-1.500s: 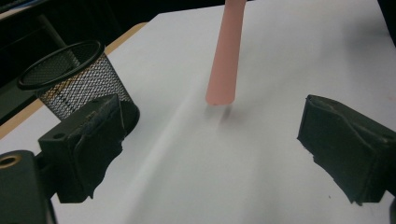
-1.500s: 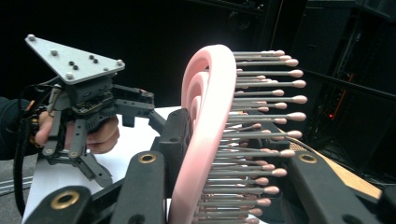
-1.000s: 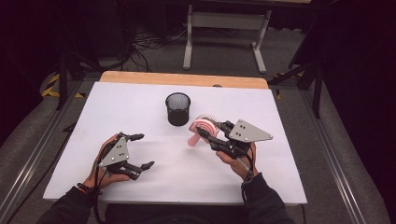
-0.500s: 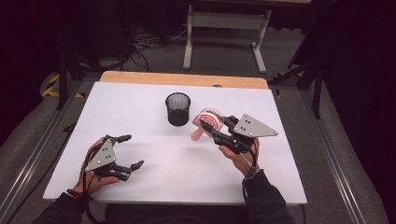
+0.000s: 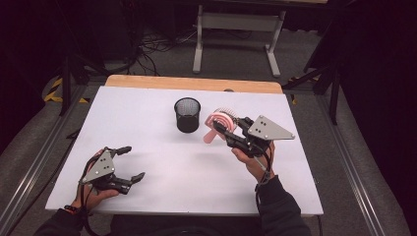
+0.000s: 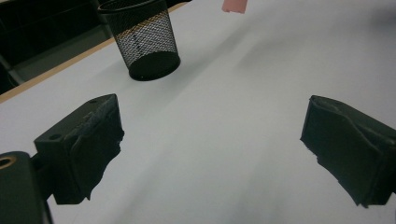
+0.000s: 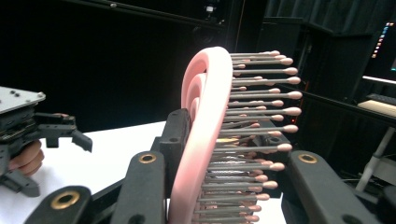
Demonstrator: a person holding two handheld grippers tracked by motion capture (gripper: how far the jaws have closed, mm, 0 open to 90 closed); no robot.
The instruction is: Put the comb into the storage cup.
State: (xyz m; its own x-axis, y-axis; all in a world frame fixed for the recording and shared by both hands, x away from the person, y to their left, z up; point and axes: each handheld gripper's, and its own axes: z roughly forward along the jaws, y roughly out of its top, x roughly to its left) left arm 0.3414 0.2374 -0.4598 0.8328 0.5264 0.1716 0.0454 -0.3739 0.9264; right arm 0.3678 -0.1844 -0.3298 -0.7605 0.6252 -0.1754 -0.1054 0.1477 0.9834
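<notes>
A pink hairbrush (image 5: 220, 119) with pink-tipped bristles is held above the white table (image 5: 147, 98), just right of a black mesh cup (image 5: 187, 114). My right gripper (image 5: 227, 129) is shut on the hairbrush head. In the right gripper view the hairbrush (image 7: 205, 126) stands upright between the jaws, bristles pointing right. My left gripper (image 5: 133, 162) is open and holds nothing, low over the table's front left. In the left gripper view the mesh cup (image 6: 147, 39) stands ahead between the wide-apart jaws, and the tip of the hairbrush handle (image 6: 234, 5) shows at the top edge.
A wooden strip (image 5: 196, 83) borders the table's far edge. Beyond it lie a dark floor with cables and a grey metal stand (image 5: 236, 29). The right gripper view catches my left gripper (image 7: 70, 133) at its left side.
The right gripper has carried the hairbrush slightly up and away from me. The left gripper has drifted left, toward the table's front edge, still open.
</notes>
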